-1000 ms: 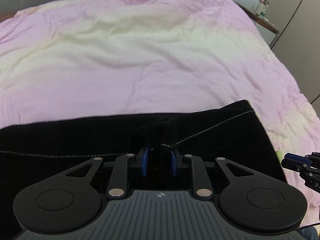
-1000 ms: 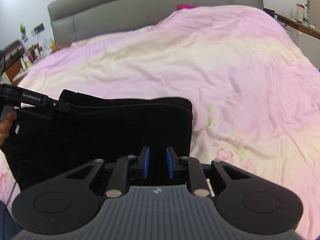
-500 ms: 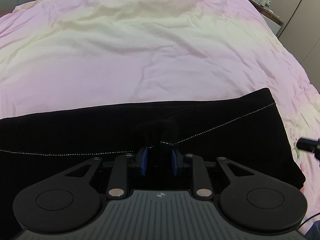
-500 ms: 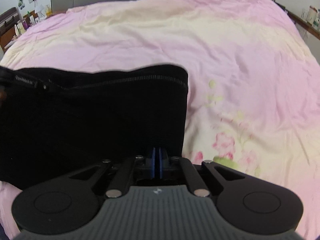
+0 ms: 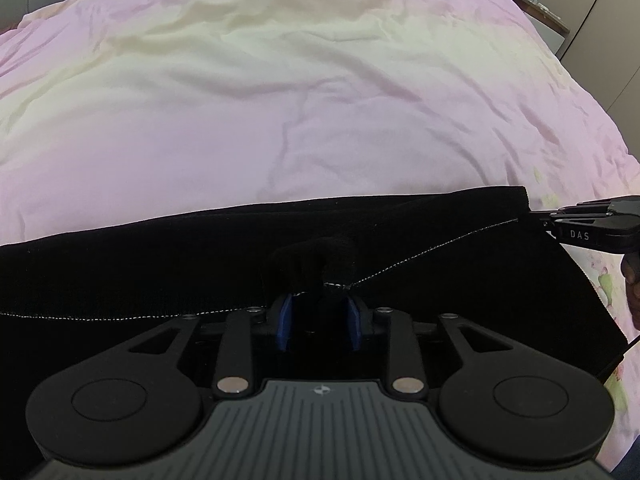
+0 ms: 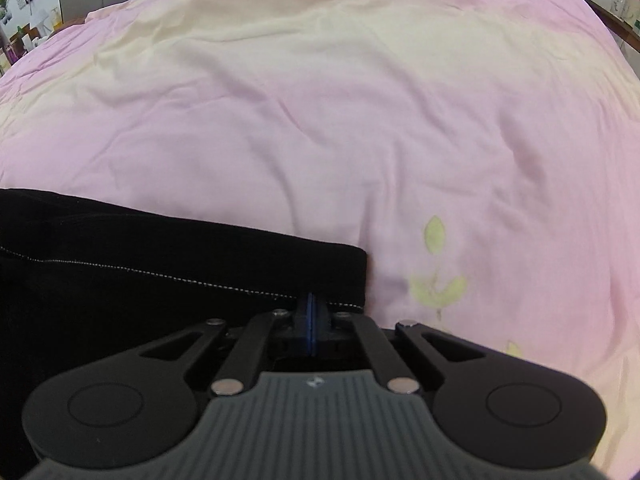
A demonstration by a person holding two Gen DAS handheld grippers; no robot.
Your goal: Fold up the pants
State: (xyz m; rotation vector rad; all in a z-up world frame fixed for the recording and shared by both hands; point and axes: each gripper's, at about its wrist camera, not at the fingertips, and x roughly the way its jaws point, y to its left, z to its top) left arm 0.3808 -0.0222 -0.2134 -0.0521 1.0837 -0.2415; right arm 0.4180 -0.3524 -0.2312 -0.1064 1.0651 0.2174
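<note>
Your pink duvet [image 5: 280,100] fills both frames; the black pants [image 5: 160,264] lie across the lower half. Your left gripper [image 5: 319,312] pinches a bunched fold, your right gripper [image 6: 311,312] clamps the stitched hem, its side reading "DAS".

Left gripper [image 5: 319,314] is pinching a bunched-up fold of the pants [image 5: 160,276], and right gripper [image 6: 311,312] is clamping tight on the hem corner.

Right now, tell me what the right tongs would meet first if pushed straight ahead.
The right tongs are already shut on the black pants, so more of that fabric comes first, then probably the pink duvet beyond.
</note>
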